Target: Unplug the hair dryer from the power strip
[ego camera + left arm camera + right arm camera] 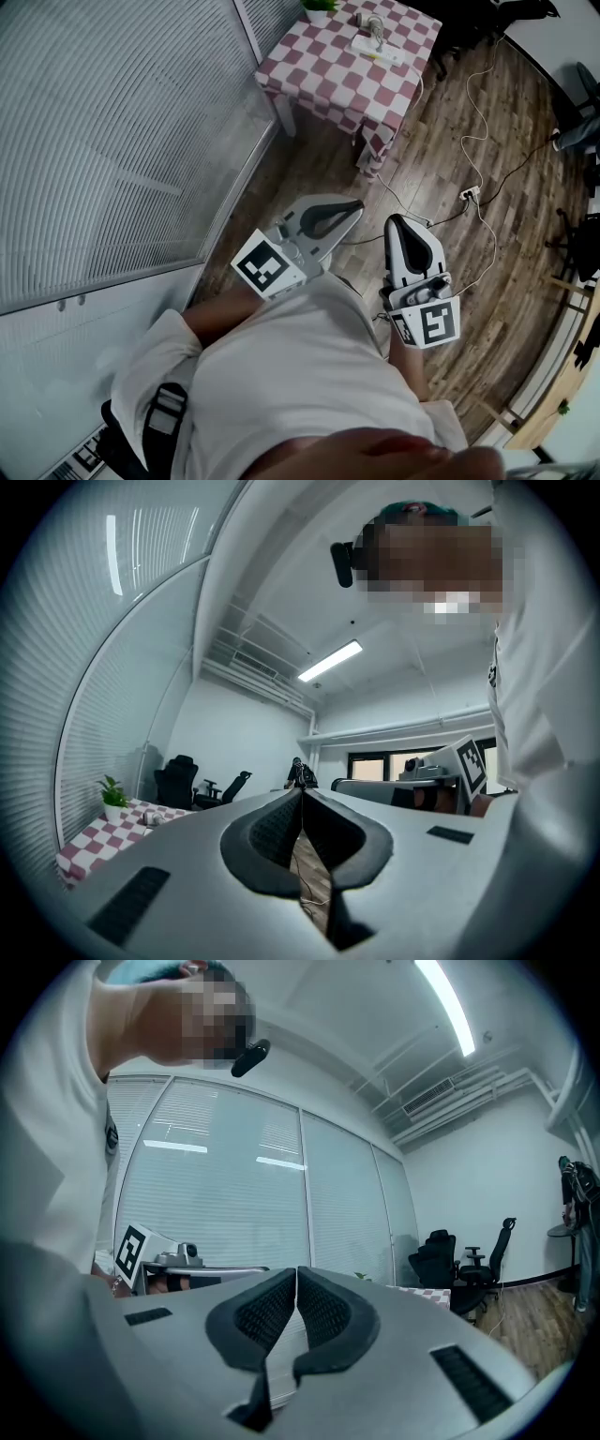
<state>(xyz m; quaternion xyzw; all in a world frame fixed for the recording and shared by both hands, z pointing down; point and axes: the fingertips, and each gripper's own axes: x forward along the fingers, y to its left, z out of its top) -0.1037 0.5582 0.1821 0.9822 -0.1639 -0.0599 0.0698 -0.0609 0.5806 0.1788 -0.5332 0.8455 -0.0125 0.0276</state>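
The hair dryer (372,24), a small pale plastic thing too far off to read in detail, lies on the square table with the red-and-white checked cloth (323,70), well ahead of both grippers and far beyond their tips. Just beside it, on the side nearer the grippers, lies the long white plastic power strip (379,51). Whether the plug sits in it cannot be told from this distance.

The grey-and-white left gripper (354,208) and the matching right gripper (397,221) are held level, close to the person's body, side by side. Each has its black ribbed jaws together with nothing between them.

The step in hand looks like the approach, with nothing of the unplugging done yet. To do it well:

- Carry both grippers to the table and part the jaws before they get near the strip, not over it.
- The strip looks light and would probably lift or slide on the cloth, so one gripper should press or clamp its body.
- The other gripper should take the plug by its hard body, never by the cord.
- Pull straight out along the pins, without rocking.
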